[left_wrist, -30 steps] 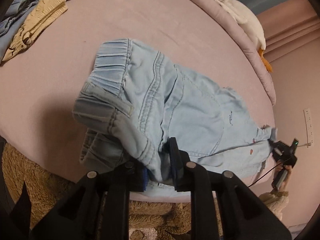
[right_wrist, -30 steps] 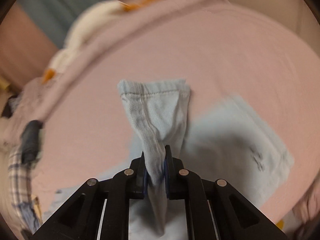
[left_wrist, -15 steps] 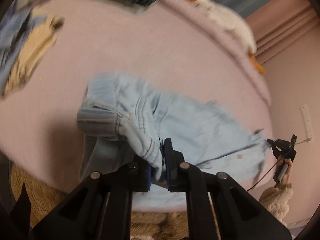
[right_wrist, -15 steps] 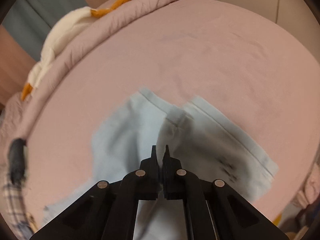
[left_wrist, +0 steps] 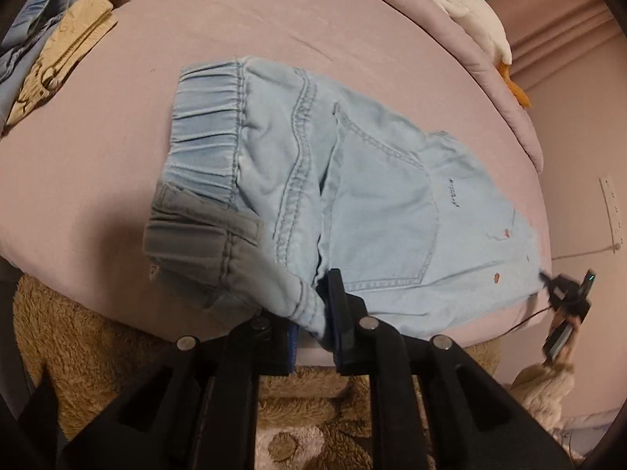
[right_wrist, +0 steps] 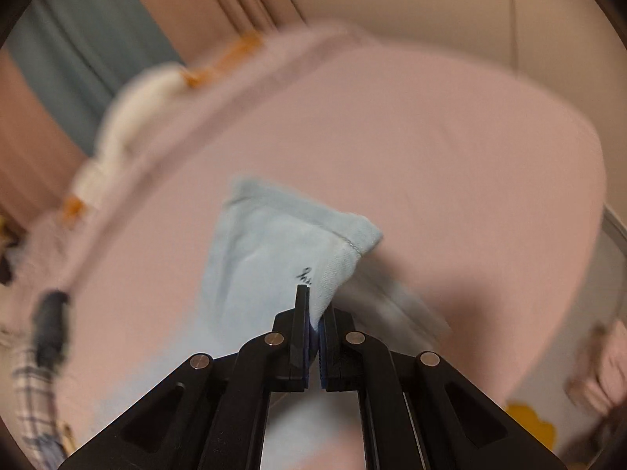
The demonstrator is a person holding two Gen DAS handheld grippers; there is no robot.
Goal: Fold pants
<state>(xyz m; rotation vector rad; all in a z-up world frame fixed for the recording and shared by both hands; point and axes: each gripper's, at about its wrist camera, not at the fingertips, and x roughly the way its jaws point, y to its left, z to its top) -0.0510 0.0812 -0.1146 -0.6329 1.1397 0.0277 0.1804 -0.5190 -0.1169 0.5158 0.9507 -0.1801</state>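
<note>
Light blue denim pants (left_wrist: 352,180) lie across the pink bed (left_wrist: 196,19), with the elastic waistband (left_wrist: 207,133) at the left and the legs running right. At the bed's near edge my left gripper (left_wrist: 313,325) pinches a fold of the waist. Its jaws are opening slightly, with the cloth still between them. My right gripper (right_wrist: 315,313) is shut on the leg end (right_wrist: 282,250), which stands lifted off the sheet. That gripper (left_wrist: 568,293) also shows at the right end of the pants in the left wrist view.
A beige garment (left_wrist: 62,58) and a blue one (left_wrist: 19,47) lie at the bed's far left. A white plush goose (left_wrist: 470,11) rests on the folded quilt at the back. A shaggy brown rug (left_wrist: 78,333) is below the bed edge. A plaid cloth (right_wrist: 31,384) lies at the left.
The right gripper kept hold of the leg end and swung it sideways over the bed, blurring its view. The left gripper shifted and came back, still holding the waist fold.
</note>
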